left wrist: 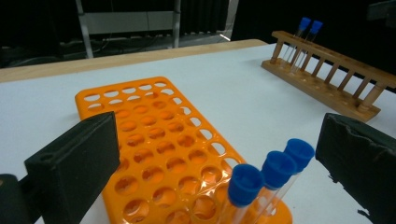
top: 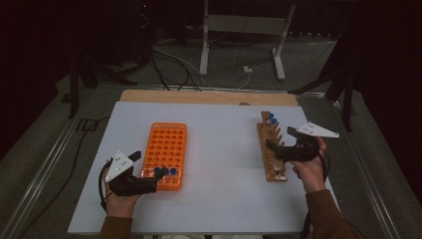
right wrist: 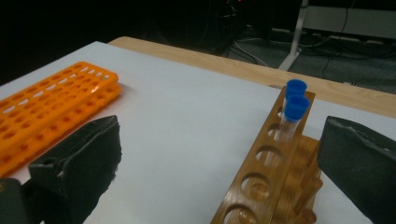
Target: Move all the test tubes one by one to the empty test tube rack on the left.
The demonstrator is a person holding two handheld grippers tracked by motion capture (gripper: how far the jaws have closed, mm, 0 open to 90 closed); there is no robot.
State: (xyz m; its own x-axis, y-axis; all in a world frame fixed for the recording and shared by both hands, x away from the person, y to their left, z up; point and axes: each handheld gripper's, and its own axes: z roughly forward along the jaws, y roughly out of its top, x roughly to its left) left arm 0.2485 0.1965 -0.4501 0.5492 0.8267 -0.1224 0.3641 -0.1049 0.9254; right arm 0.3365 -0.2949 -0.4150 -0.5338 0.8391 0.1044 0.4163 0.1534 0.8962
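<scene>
Dark room all round, cables and a white metal stand on the grey floor beyond; nearer, a pale wooden table [top: 209, 97] topped by a white sheet [top: 219, 164].

At far left, the left gripper [top: 158, 181], held in a hand [top: 119, 201] coming up from the bottom edge, jaws wide apart and closed on nothing. Set at the near end of the orange rack [top: 165, 149], which lies flat on the sheet, long side running away from the person. Standing in the rack's near row, three blue-capped tubes [top: 165, 172] side by side. Seen along the left gripper's own jaws: same three tubes [left wrist: 273, 172] leaning a little, between the two black jaws but clear of both pads, a plain gap on either side. All other holes of the orange rack [left wrist: 159, 140] bare.

Mid-sheet, only bare white surface, well apart from both racks.

Further right, the wooden rack [top: 272, 149], long and narrow, also running away from the person. At its far end, two blue-capped tubes [top: 272, 119] upright in neighbouring holes. Seen from the right gripper view: those two tubes [right wrist: 293, 105] standing one behind the other in the wooden rack [right wrist: 261, 182], nearer holes bare.

At right, the right gripper [top: 272, 145] held in a hand [top: 311, 167], grey three-cornered plate on top, reaching in from the right over the middle of the wooden rack. Jaws spread wide, gripping nothing; the rack's near end between them in its own view, the two tubes further off and untouched.
</scene>
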